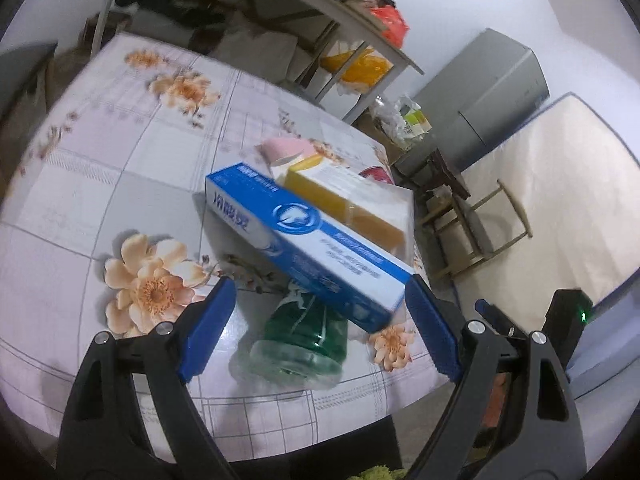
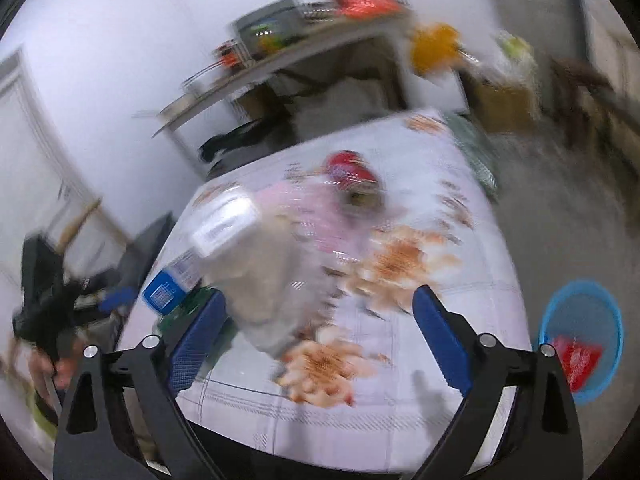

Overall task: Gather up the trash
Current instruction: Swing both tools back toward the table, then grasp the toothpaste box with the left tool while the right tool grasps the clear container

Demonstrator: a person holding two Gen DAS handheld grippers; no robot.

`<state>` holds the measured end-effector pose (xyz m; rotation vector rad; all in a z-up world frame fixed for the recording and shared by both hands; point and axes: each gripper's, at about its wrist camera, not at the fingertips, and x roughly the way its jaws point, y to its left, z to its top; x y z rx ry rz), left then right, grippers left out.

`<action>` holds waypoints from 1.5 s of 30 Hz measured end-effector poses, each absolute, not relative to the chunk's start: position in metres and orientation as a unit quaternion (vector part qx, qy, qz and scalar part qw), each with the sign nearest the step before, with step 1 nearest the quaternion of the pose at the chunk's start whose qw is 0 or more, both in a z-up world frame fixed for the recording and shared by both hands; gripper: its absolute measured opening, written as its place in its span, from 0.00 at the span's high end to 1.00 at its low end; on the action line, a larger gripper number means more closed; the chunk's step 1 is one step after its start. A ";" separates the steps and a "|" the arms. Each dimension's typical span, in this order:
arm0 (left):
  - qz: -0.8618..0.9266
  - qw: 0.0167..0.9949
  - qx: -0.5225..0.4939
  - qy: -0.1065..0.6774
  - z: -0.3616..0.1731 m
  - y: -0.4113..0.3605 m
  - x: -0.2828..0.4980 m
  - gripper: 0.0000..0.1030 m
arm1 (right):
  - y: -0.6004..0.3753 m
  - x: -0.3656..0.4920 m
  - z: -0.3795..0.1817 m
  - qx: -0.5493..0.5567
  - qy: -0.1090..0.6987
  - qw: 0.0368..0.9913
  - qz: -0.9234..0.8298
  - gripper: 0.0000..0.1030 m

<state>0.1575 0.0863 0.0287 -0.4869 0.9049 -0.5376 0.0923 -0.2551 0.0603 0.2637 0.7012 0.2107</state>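
Our left tool [image 1: 316,328] is wide open and holds nothing, poised over the green bottle [image 1: 300,340] and the blue box [image 1: 308,240] on it. Our right tool [image 2: 320,340] is also spread wide and empty above the desk [image 2: 440,320]. The yellow box [image 1: 348,200] and red can [image 2: 352,176] lie farther off. Judging by 1 red scrap in the blue basket [image 2: 592,296] on the right, most trash remains.
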 end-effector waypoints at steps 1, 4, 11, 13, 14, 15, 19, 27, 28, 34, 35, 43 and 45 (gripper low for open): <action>-0.259 0.830 -0.241 0.430 0.025 0.089 0.161 0.20 | -0.243 0.094 0.062 0.101 0.339 0.928 0.117 0.07; -0.272 0.814 -0.268 0.438 0.014 0.088 0.170 0.20 | -0.219 0.107 0.060 0.032 0.339 0.928 0.150 0.06; -0.288 0.726 -0.394 0.483 -0.025 0.098 0.212 0.20 | -0.203 0.152 0.047 0.002 0.370 0.909 0.193 0.06; -0.294 0.697 -0.428 0.495 -0.038 0.098 0.226 0.20 | -0.203 0.162 0.045 0.008 0.371 0.907 0.200 0.06; -0.296 0.689 -0.436 0.497 -0.042 0.097 0.231 0.20 | -0.202 0.166 0.045 0.009 0.370 0.906 0.205 0.06; -0.295 0.685 -0.441 0.499 -0.044 0.096 0.235 0.20 | -0.202 0.168 0.045 0.011 0.367 0.905 0.213 0.06; -0.297 0.660 -0.467 0.509 -0.058 0.087 0.247 0.21 | -0.204 0.181 0.039 0.015 0.370 0.902 0.220 0.06; -0.299 0.633 -0.486 0.523 -0.073 0.071 0.259 0.23 | -0.205 0.190 0.031 0.036 0.380 0.892 0.242 0.06; -0.298 0.631 -0.488 0.524 -0.075 0.070 0.260 0.27 | -0.205 0.191 0.031 0.037 0.380 0.892 0.243 0.06; -0.296 0.625 -0.496 0.525 -0.081 0.076 0.259 0.43 | -0.201 0.190 0.032 0.034 0.378 0.887 0.263 0.06; -0.295 0.625 -0.497 0.525 -0.081 0.076 0.259 0.45 | -0.200 0.191 0.032 0.032 0.379 0.886 0.264 0.06; -0.298 0.631 -0.505 0.508 -0.080 0.092 0.243 0.53 | -0.195 0.196 0.030 0.026 0.384 0.883 0.268 0.06; -0.301 0.634 -0.503 0.504 -0.078 0.092 0.242 0.56 | -0.194 0.195 0.030 0.022 0.384 0.884 0.265 0.07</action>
